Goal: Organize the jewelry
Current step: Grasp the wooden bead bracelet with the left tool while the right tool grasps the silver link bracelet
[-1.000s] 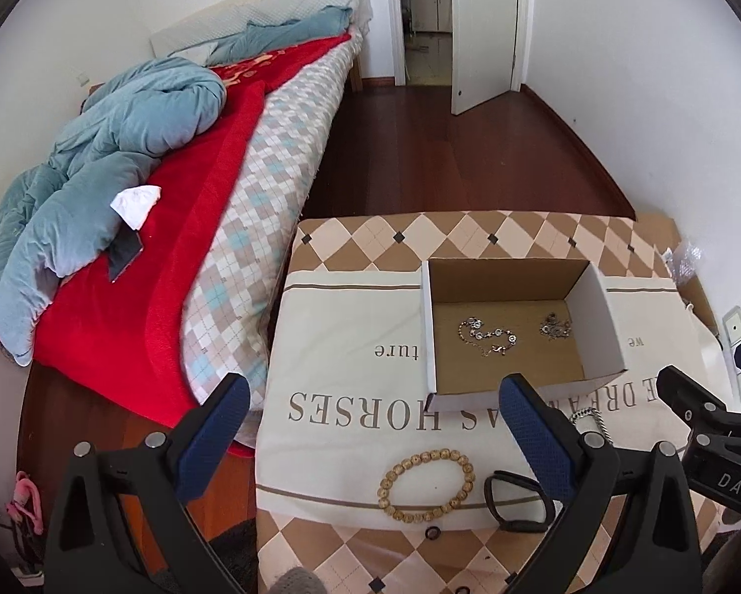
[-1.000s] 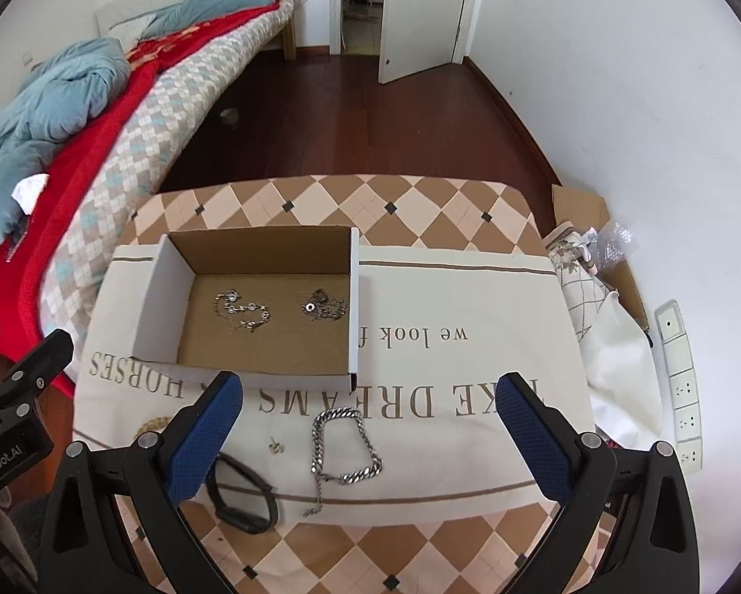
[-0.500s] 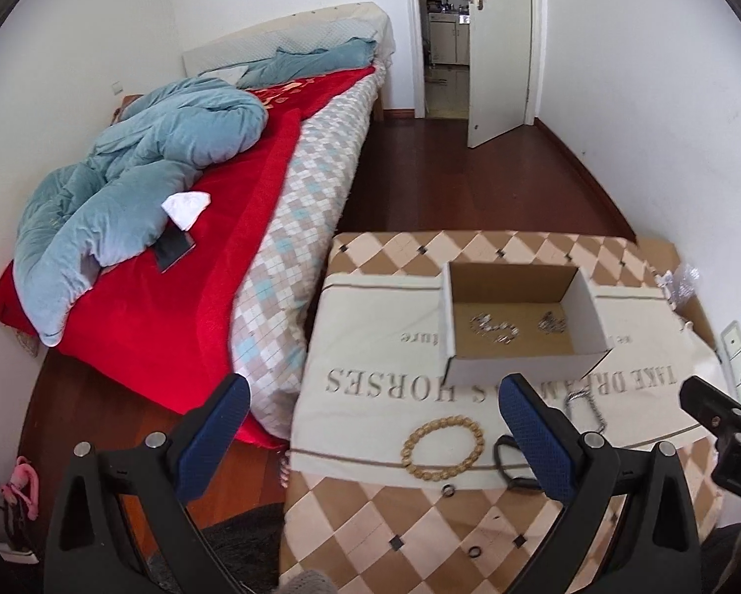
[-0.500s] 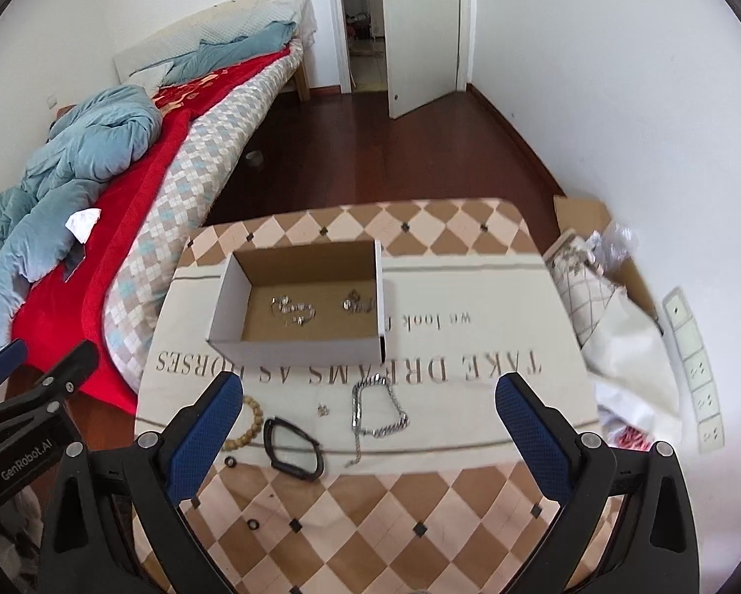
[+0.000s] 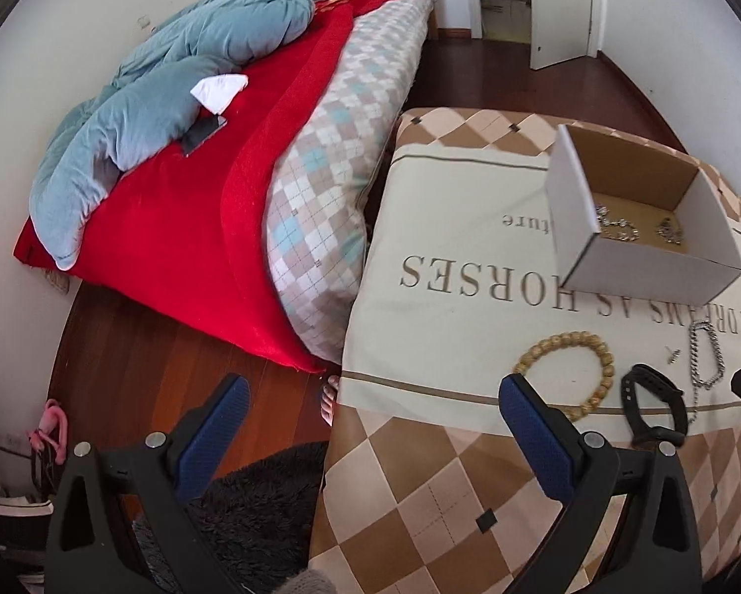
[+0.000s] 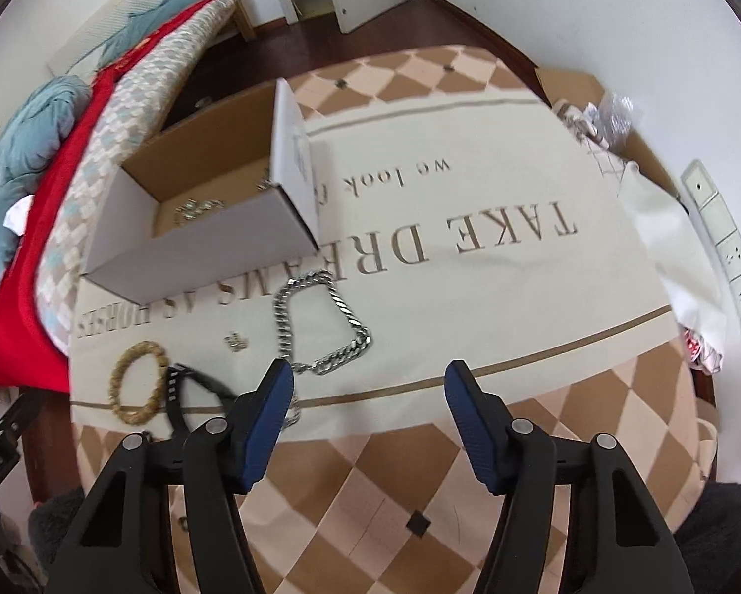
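The right tool (image 6: 368,393) hangs with its jaws spread and nothing between them, low over the near part of the worktop (image 6: 494,267), its left fingertip (image 6: 276,386) just beside the near loop of the silver chain (image 6: 321,321). That chain looks like the piece in hand: I would shift slightly left so both pads straddle the bunched links at the near end, close there, lift clear of the cloth and carry it over the low front wall of the cardboard box (image 6: 207,247), where some silver pieces already lie. The left tool (image 5: 373,413) is also wide open and empty, held back over the worktop's left near corner, with the beaded bracelet (image 5: 566,376) and black band (image 5: 653,403) just ahead to its right. A tiny earring (image 6: 236,341) sits between chain and bracelet; avoid sweeping it. The bed (image 5: 222,198) crowds the left edge, but the cloth right of the chain lies open.
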The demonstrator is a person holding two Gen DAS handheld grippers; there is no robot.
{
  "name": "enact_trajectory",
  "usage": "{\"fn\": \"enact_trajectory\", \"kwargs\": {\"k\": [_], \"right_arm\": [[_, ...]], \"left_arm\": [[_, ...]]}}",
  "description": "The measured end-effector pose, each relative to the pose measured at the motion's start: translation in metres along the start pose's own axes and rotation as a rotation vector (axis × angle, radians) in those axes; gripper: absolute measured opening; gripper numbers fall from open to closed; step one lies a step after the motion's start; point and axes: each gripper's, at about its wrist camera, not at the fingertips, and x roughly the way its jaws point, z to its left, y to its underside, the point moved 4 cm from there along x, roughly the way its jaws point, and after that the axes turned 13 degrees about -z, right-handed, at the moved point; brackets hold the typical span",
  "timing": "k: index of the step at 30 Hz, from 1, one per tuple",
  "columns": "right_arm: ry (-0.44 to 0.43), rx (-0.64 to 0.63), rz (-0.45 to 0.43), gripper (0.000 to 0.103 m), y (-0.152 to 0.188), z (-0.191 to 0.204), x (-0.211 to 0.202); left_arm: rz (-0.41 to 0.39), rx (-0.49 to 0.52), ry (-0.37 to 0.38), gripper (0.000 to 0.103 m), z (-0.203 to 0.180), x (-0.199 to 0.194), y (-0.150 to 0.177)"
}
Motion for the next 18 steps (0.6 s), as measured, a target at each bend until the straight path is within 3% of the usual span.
{"fn": "enact_trajectory", "kwargs": {"k": [5,6,8,9,10,18], "right_arm": [[0.030,-0.039,-0.011,0.060,0.003,0.005,0.029],[0.041,-0.075,-0.026,0.047,0.002,0.009,0.031],[0.077,-0.149,-0.050,0.035,0.001,0.017,0.033],[0.066,-0.170,-0.061,0.018,0.001,0.019,0.033],[0.064,-0.186,-0.063,0.007,0.001,0.022,0.033],[0.016,-0.118,-0.114,0.004,-0.006,0.002,-0.001]], "left_arm": [[0.030,0.000,0.002,0.102,0.001,0.016,0.002],[0.036,0.000,0.005,0.102,0.000,0.018,0.002],[0.048,0.002,0.019,0.102,-0.004,0.022,0.002],[0.058,0.000,0.032,0.102,-0.007,0.025,0.003],[0.068,0.002,0.046,0.102,-0.010,0.028,0.004],[0.130,0.039,0.155,0.102,-0.043,0.046,0.008]]}}
